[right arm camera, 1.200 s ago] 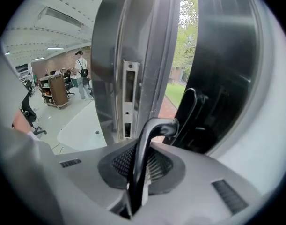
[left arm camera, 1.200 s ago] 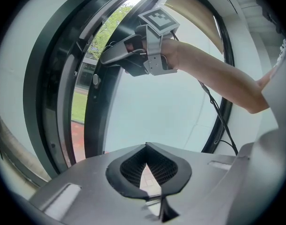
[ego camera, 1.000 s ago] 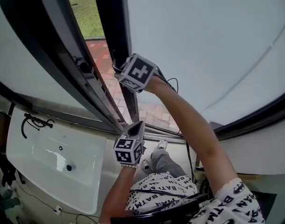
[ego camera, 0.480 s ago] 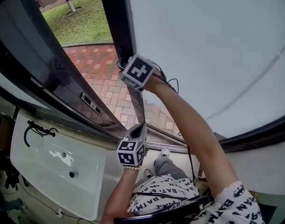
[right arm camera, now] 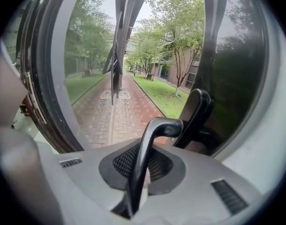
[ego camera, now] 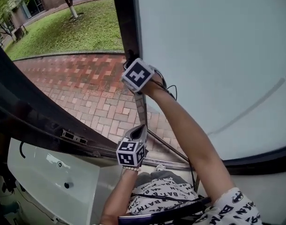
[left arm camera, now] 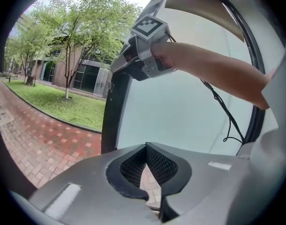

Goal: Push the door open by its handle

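Note:
The door is a frosted glass panel in a dark frame, and it stands swung outward. In the right gripper view its black lever handle runs down between my right gripper's pads, and the jaws are closing tighter on it. In the head view that right gripper is held against the frame's edge with the arm stretched out, hiding the handle. My left gripper hangs lower, short of the door, shut with nothing in it. From the left gripper view, the right gripper shows up at the frame.
Outside the opening lie a red brick path and a lawn with trees. A second dark door frame slants across the left. A white basin sits at lower left. The person's patterned shorts are at the bottom.
The door has swung further outward, so the gap is much wider and more brick path and lawn show. The right gripper stayed on the handle; the left gripper barely moved.

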### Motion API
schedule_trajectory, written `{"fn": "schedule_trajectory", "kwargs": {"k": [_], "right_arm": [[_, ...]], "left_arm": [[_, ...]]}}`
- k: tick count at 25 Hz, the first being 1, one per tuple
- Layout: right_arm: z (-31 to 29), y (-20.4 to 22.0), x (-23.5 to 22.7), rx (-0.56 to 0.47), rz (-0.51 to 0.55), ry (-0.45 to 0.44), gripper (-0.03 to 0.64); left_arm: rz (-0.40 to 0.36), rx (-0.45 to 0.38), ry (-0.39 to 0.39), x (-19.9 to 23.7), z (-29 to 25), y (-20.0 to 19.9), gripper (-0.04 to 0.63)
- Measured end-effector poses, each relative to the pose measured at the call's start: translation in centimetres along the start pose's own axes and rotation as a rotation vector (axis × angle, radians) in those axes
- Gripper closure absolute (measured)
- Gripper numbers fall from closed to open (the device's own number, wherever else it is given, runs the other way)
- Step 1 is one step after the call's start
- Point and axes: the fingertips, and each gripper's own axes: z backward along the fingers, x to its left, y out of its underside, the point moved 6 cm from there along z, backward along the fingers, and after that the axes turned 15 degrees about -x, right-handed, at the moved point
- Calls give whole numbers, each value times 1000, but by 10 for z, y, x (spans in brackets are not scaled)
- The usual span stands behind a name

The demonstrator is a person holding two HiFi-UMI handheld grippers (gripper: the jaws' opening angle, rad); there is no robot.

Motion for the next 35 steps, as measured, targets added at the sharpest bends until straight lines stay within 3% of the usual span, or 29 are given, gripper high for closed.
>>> {"fn": "schedule_trajectory", "kwargs": {"k": [5,11,25,35], "right_arm": [[-7,22,-63,-1,-117,40,595],[-9,45,-137,22,-179,98,595],[40,131,-310,91,-217,385,597],[100,182,-412,133,-283,537,597]], "left_arm": [[16,2,-11,6,-35,2,611],[15,7,-3,22,-83,0,611],[-45,61,116,75,-299,-3,611],[-7,119,174,97,-363,-1,611]]}}
